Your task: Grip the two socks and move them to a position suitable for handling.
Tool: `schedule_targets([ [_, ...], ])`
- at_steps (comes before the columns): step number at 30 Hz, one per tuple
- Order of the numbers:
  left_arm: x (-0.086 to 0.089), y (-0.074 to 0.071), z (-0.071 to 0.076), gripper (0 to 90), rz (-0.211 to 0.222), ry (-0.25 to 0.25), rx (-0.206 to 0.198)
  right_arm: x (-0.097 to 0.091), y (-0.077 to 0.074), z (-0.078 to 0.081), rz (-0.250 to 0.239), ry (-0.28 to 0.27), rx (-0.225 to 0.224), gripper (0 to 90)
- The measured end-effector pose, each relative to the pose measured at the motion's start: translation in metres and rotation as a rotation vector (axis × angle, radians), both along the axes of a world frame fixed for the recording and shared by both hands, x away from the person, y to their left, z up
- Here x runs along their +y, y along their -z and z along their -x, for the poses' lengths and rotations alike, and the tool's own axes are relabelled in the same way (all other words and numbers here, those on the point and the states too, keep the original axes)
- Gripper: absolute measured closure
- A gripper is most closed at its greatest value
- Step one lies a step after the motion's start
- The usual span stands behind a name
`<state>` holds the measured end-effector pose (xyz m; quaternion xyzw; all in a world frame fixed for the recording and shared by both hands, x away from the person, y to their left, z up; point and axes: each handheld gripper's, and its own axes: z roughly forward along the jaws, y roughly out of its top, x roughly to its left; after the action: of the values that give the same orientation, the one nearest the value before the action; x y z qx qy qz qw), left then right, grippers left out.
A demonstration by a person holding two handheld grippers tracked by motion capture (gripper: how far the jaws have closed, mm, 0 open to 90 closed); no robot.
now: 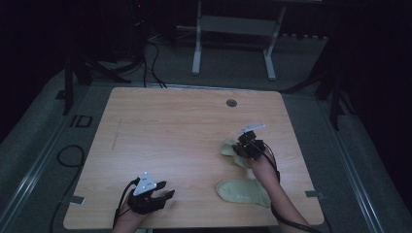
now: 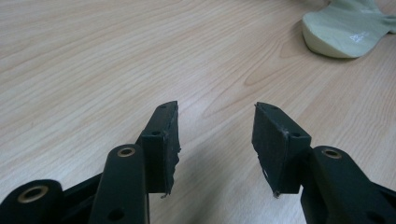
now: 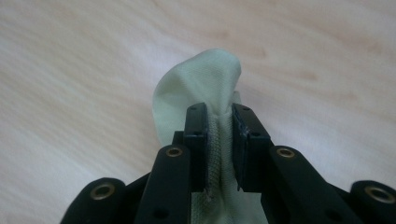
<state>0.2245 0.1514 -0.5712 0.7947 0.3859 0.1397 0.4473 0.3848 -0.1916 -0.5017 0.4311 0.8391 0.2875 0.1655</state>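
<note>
The wooden table [image 1: 184, 141] spreads wide under the high view, its light grain running left to right, with a small round grommet [image 1: 231, 103] set near its far edge. On the right half of the table lie two pale green socks. The flat sock [image 1: 243, 192] rests near the near edge, its long axis running left to right, the rounded toe pointing left; in the left gripper view that toe end [image 2: 343, 32] shows far off at the upper right, well apart from the jaws. The held sock [image 1: 232, 149] sits farther from the person, to the right of the table's middle, bunched and partly lifted, its free end drooping toward the left and touching the wood. The right gripper [image 1: 245, 145] has its jaws closed tight on it: in the right gripper view the ribbed fabric [image 3: 219, 140] is pinched between the two pads, and the loose part of the sock [image 3: 196, 88] bulges up and away beyond the fingertips, so its long axis runs along the line of the jaws. The left gripper [image 1: 163, 190] rests low over the near left part of the table, pointing right; its jaws stand apart with only bare wood between them, as the left gripper view [image 2: 215, 135] shows
</note>
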Motion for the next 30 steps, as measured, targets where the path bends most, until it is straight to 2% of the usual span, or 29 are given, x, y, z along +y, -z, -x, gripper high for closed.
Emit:
schedule_targets([
  [3,-0.006,-0.001,-0.002,50.8,0.001,0.013,-0.019,-0.007,0.01,0.006,-0.007,-0.005,0.021,77.5],
  [5,-0.011,-0.003,-0.004,50.9,0.004,0.037,-0.035,-0.009,0.019,0.008,-0.014,-0.018,0.051,77.3],
  [7,-0.017,-0.005,-0.008,50.8,-0.009,0.047,-0.054,-0.008,0.027,0.009,0.009,-0.023,0.057,76.8],
  [9,-0.02,-0.007,-0.011,50.8,-0.001,0.055,-0.051,-0.007,0.031,0.009,0.015,-0.018,0.059,76.4],
  [10,-0.026,-0.009,-0.016,50.8,0.015,0.063,-0.051,-0.006,0.034,0.009,0.025,-0.015,0.058,75.9],
  [11,-0.029,-0.01,-0.018,50.9,0.023,0.067,-0.049,-0.005,0.041,0.009,0.034,-0.009,0.06,73.3],
  [13,-0.035,-0.011,-0.022,50.9,0.022,0.08,-0.049,-0.005,0.045,0.01,0.011,0.0,0.055,65.2],
  [14,-0.038,-0.012,-0.023,50.8,0.014,0.086,-0.049,-0.005,0.046,0.011,0.008,-0.006,0.051,60.1],
  [15,-0.038,-0.012,-0.023,50.8,0.014,0.086,-0.049,-0.005,0.046,0.011,0.008,-0.006,0.051,60.1],
  [16,-0.046,-0.013,-0.027,50.8,0.006,0.105,-0.048,-0.004,0.047,0.012,0.012,-0.013,0.038,58.0],
  [17,-0.05,-0.014,-0.029,50.8,0.0,0.11,-0.049,0.0,0.048,0.016,0.038,-0.023,0.015,53.3],
  [23,-0.072,-0.025,-0.047,50.8,-0.007,0.146,-0.057,0.003,0.05,0.018,0.025,-0.017,0.011,42.0],
  [27,-0.09,-0.034,-0.062,50.8,-0.017,0.167,-0.082,-0.006,0.039,0.02,-0.058,0.011,0.007,41.1],
  [29,-0.101,-0.037,-0.071,50.9,-0.029,0.17,-0.095,-0.009,0.032,0.025,-0.076,0.011,-0.006,42.9],
  [30,-0.106,-0.039,-0.076,50.9,-0.04,0.175,-0.102,-0.011,0.029,0.029,-0.081,0.009,-0.018,46.9],
])
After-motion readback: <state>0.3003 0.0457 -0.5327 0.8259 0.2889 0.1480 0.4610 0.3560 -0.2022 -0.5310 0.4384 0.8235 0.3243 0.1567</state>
